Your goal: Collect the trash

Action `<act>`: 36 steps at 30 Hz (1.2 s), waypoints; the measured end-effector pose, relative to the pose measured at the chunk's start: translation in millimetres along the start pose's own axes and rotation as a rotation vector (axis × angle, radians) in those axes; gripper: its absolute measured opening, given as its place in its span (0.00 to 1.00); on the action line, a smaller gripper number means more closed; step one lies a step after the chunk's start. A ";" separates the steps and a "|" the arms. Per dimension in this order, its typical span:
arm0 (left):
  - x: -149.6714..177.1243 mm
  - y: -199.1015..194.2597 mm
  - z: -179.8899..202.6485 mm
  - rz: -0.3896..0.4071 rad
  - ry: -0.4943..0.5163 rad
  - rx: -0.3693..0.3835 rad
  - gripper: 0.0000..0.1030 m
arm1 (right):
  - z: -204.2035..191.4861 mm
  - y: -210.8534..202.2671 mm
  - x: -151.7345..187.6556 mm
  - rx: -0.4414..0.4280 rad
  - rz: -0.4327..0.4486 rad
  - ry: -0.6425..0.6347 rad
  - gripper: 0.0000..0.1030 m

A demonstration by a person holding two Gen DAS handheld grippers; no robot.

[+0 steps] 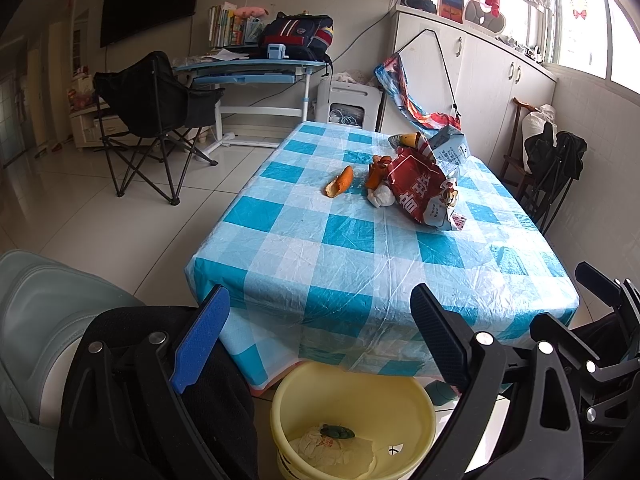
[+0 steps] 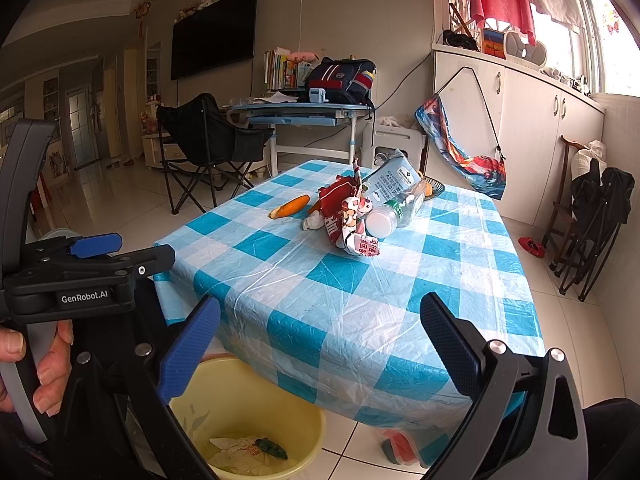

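Trash lies in a pile on the blue checked table (image 1: 360, 264) (image 2: 360, 300): a red snack bag (image 1: 420, 184) (image 2: 340, 216), an orange peel (image 1: 340, 182) (image 2: 290, 206), a crumpled white tissue (image 1: 380, 196), a blue-grey carton (image 1: 450, 148) (image 2: 394, 180) and a plastic bottle (image 2: 394, 212). A yellow bucket (image 1: 352, 420) (image 2: 248, 412) with paper scraps stands on the floor below the table's near edge. My left gripper (image 1: 320, 332) is open and empty above the bucket. My right gripper (image 2: 320, 344) is open and empty beside it, near the table's front edge.
A black folding chair (image 1: 156, 112) (image 2: 208, 136) stands left of the table. A blue desk (image 1: 248, 68) with a backpack is behind it. White cabinets (image 1: 480, 64) line the right wall, with another folded chair (image 2: 596, 216) there. A grey-green seat (image 1: 40, 312) is at my left.
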State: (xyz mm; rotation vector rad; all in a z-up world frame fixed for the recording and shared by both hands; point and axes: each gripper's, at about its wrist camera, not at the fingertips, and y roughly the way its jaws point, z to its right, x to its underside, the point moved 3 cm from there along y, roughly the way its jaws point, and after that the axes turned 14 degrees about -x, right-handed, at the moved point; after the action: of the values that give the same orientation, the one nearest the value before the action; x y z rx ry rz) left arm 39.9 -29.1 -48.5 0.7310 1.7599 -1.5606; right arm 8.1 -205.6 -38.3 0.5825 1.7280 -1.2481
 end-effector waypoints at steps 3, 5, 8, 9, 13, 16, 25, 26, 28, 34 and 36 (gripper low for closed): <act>-0.3 1.1 -2.4 -0.001 -0.014 0.001 0.86 | -1.4 0.4 0.2 -0.002 -0.001 0.001 0.93; -0.2 2.4 -4.4 -0.005 -0.024 0.002 0.86 | -1.8 0.3 0.0 -0.004 0.005 0.000 0.93; -0.1 3.4 -4.6 -0.007 -0.028 0.001 0.86 | -1.0 -0.1 0.0 -0.006 0.008 0.005 0.93; 0.0 3.7 -4.1 -0.006 -0.027 0.001 0.86 | -0.1 -0.8 0.0 -0.007 0.011 0.007 0.93; -2.6 6.1 -3.9 -0.009 -0.026 0.010 0.86 | 4.7 -2.8 -1.4 -0.005 0.019 0.023 0.93; -10.4 13.7 -3.5 -0.020 -0.035 0.018 0.86 | 9.2 -3.7 -4.8 -0.003 0.026 0.036 0.93; -52.1 60.2 12.2 -0.030 -0.019 0.007 0.86 | 30.2 24.6 -30.8 -0.038 0.025 0.071 0.93; -58.1 65.7 14.6 -0.027 -0.016 0.009 0.86 | 33.0 31.7 -35.1 -0.041 0.023 0.073 0.93; -70.3 77.5 20.0 -0.022 -0.007 0.011 0.86 | 37.5 46.5 -43.1 -0.046 0.018 0.069 0.91; -98.6 130.1 33.9 -0.055 0.020 -0.007 0.86 | 51.4 99.1 -60.1 -0.052 -0.043 0.090 0.77; -106.1 150.7 39.9 -0.076 0.031 -0.017 0.86 | 57.0 114.3 -61.1 -0.052 -0.067 0.108 0.72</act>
State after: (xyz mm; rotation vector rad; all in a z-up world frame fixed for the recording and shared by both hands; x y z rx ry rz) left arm 227.2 -47.0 -61.3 0.6911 1.8412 -1.5895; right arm 149.4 -206.9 -46.8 0.5747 1.8776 -1.2333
